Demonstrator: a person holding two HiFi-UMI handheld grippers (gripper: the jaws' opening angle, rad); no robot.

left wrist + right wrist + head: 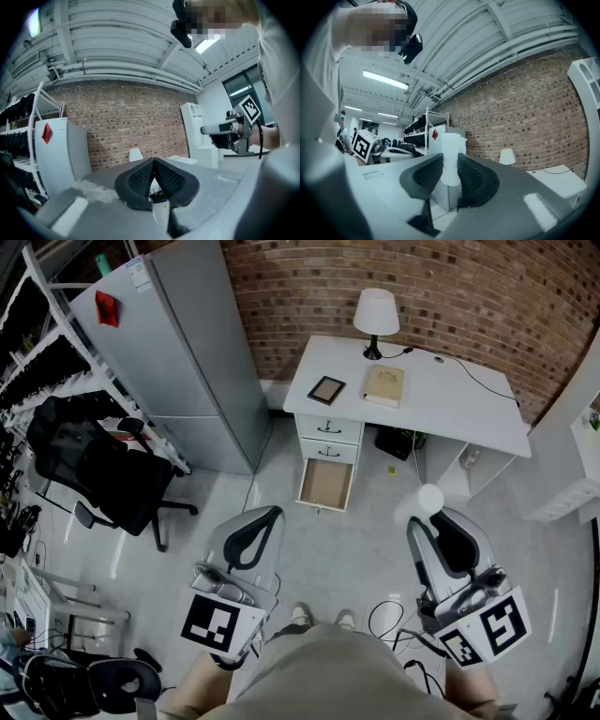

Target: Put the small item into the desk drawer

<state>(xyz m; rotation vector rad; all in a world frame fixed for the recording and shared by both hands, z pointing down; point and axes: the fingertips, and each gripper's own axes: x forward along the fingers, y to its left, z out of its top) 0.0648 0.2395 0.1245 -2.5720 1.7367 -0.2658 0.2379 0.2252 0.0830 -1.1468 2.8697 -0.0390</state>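
The person's torso [328, 671] fills the bottom of the head view, with the 2 grippers held out in front of it over the floor. The left gripper [270, 516] has its jaws pressed together with nothing between them. The right gripper [424, 521] is clamped on the small white item [451, 159], which stands upright between the pads, its rounded top poking out past the jaw tips.

Across the floor stands the white desk [441, 390] against the brick wall, and its lower drawer [325, 486] is pulled open, bare inside as far as can be seen. The drawer lies ahead of the item and off to its left, well apart from it. Its long axis runs out from the desk front toward the person, so the mouth faces up and is open to a drop from above.

The left gripper looks somewhat nearer the drawer (it carries nothing, though). The carry likely falls to the right one: forward, leftward and down until the item hangs over the drawer.
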